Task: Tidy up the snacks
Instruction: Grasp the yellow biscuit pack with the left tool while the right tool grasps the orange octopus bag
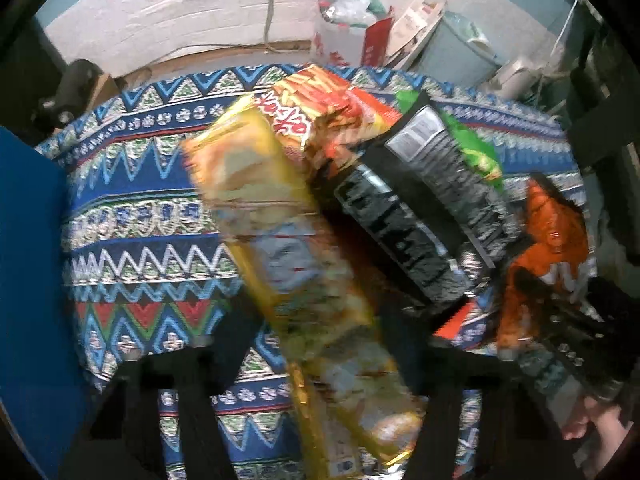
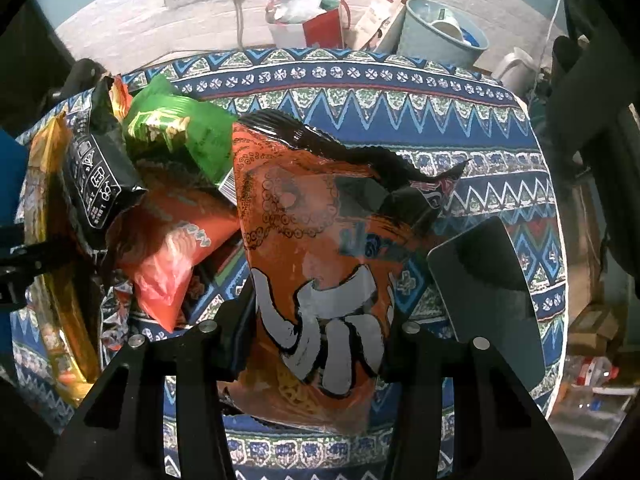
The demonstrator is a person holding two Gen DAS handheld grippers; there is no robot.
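- Clamped between the black fingers of the right gripper (image 2: 316, 344) was an orange snack bag (image 2: 316, 264) with a black crimped top and bold white lettering, too stylised for me to read
- Beside it on the patterned tablecloth (image 2: 360, 96) lay a dark tablet-like slab (image 2: 488, 296), just right of the bag
- To the left sat the heap: a green packet (image 2: 176, 128), a red-orange pouch (image 2: 176, 248) and a black packet (image 2: 96, 184) with small white print, blurred beyond reading
- From the other hand's view, the left gripper (image 1: 320, 368) had its jaws narrowed around a long yellow packet (image 1: 296, 264); motion blur made it hard to say whether the pads truly pressed, though it looked gripped
- Behind that lay a red-and-yellow box (image 1: 320, 112) with slanted red script, unreadable, and a black pack (image 1: 400, 232) showing large blocky letters I could not make out
- I judged this the pick-up step, both hands taking one snack from the pile
- Next would call for lifting each clear without dragging neighbours, then laying them apart in tidy order
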